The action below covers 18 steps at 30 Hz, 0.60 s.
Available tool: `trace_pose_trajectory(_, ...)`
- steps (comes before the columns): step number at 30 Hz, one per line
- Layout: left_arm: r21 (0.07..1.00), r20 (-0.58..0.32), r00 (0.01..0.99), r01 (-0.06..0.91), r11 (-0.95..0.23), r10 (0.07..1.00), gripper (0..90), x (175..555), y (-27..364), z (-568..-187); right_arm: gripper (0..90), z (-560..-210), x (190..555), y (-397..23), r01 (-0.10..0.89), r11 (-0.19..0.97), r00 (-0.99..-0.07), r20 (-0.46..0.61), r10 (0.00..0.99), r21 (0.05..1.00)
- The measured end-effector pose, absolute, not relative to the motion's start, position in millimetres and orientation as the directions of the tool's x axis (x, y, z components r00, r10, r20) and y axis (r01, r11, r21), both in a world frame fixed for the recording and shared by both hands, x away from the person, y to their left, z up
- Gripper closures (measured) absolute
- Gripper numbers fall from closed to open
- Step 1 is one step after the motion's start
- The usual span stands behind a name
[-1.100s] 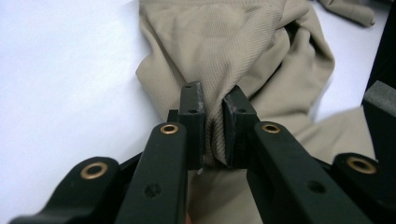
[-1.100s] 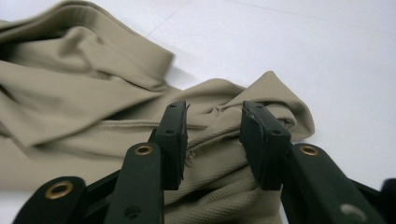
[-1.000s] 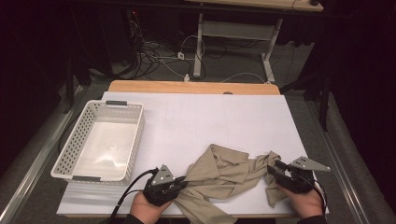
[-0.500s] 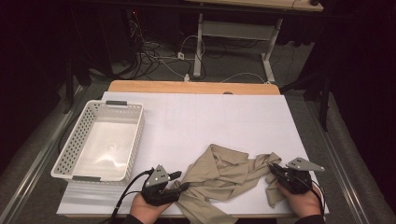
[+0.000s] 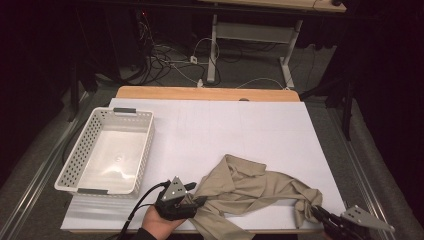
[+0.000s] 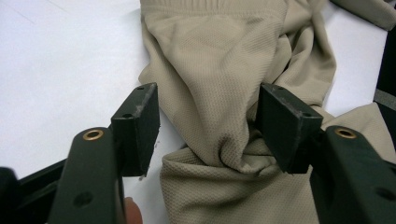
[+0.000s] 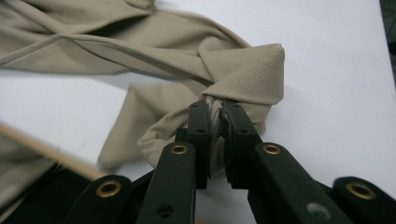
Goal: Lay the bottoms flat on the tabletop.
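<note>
Pinching the beige garment [image 5: 250,187] with my right gripper [image 5: 320,214] at the table's near right corner.

High view: garment lies crumpled on the white table [image 5: 240,130], my left gripper [image 5: 200,200] at its left end; the white basket [image 5: 107,150] sits well apart. Left gripper view: my 2 jaws have just been opening, cloth [image 6: 224,93] loose between them. Right gripper view: jaws clenched on a cloth fold [image 7: 243,79].

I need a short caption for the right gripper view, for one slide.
Right gripper clamped shut on a bunched end of the beige garment above the white table.
</note>
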<state>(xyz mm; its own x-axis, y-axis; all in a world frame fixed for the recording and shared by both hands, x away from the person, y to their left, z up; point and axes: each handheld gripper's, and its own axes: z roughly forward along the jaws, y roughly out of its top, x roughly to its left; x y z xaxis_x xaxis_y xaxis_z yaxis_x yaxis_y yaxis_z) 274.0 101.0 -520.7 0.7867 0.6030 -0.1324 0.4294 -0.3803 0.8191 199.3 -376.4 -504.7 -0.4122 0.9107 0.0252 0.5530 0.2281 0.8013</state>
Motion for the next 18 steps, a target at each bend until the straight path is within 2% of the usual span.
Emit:
trace_pose_trajectory(2,0.815,-0.135,0.786,0.434,-0.383,0.604,38.1,274.8,100.6,-520.9,81.9,-506.7,190.5,-380.8,0.559,0.205,-0.409,0.052,0.911,0.804)
trace_pose_trajectory(6,0.808,-0.144,0.785,0.445,-0.387,0.603,38.1,276.3,100.1,-521.2,64.8,-495.0,189.9,-368.7,0.508,0.189,-0.423,0.053,0.905,0.84)
trace_pose_trajectory(10,0.807,-0.14,0.785,0.443,-0.389,0.604,38.1,276.1,99.8,-521.3,62.1,-476.9,204.1,-338.3,0.427,0.236,-0.472,-0.007,0.881,0.873)
trace_pose_trajectory(14,0.808,-0.137,0.787,0.441,-0.392,0.602,38.2,275.8,99.8,-521.3,59.6,-478.0,228.2,-303.4,0.424,0.255,-0.549,0.022,0.836,0.869)
trace_pose_trajectory(15,0.808,-0.137,0.788,0.439,-0.393,0.6,38.4,275.8,99.8,-521.3,56.9,-480.6,235.0,-294.0,0.428,0.271,-0.565,0.021,0.825,0.862)
trace_pose_trajectory(18,0.809,-0.136,0.79,0.437,-0.394,0.598,40.0,275.5,99.7,-521.3,41.0,-491.1,259.3,-267.8,0.486,0.293,-0.574,0.048,0.818,0.824)
